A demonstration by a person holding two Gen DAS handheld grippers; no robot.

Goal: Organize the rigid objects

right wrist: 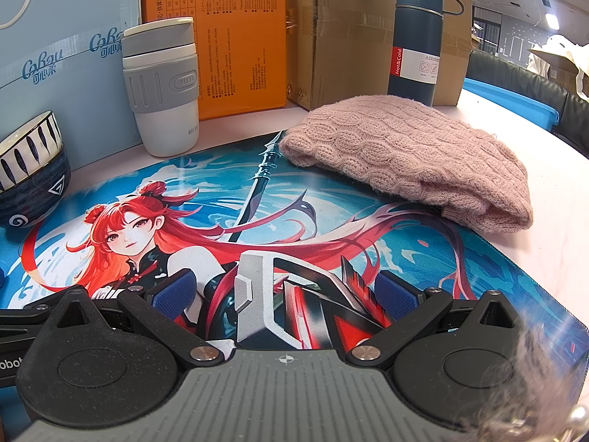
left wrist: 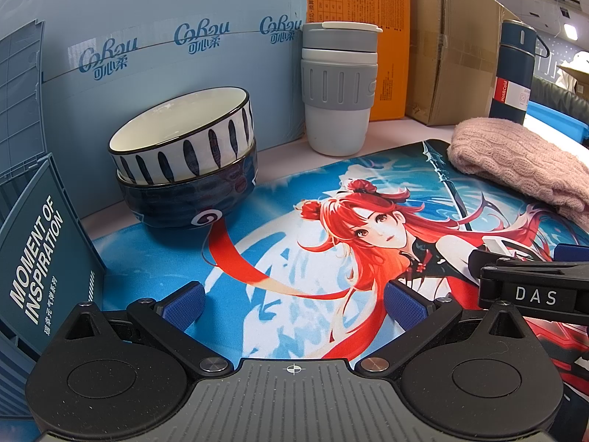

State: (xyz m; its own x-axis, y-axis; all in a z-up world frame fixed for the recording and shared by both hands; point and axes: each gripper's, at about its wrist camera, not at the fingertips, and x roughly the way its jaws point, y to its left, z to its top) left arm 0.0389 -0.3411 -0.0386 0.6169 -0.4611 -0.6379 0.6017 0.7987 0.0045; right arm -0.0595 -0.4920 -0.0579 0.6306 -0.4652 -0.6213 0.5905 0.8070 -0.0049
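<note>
Pale table [right wrist: 545, 169] under a printed mat [right wrist: 206, 191], cartons behind. Two ceramic bowls [left wrist: 184, 158] nested at left of centre, mouths tilted up-left. Ribbed cup [left wrist: 338, 88] and slim metal flask [right wrist: 416, 37] upright, long axes vertical. Knitted pink hat [right wrist: 405, 154] slumped right. Left hand-held gripper [left wrist: 294, 302] and right hand-held gripper [right wrist: 287, 291] both spread wide, holding nothing.

Ahead of you, a white bowl with dark blue strokes [left wrist: 182, 136] sits tilted inside a dark blue bowl [left wrist: 191, 199] at the mat's far left edge. To their right a grey-and-white lidded cup [left wrist: 338, 88] stands upright. Farther right stands a tall navy flask [right wrist: 418, 37], its base hidden, probably on the table.
</note>
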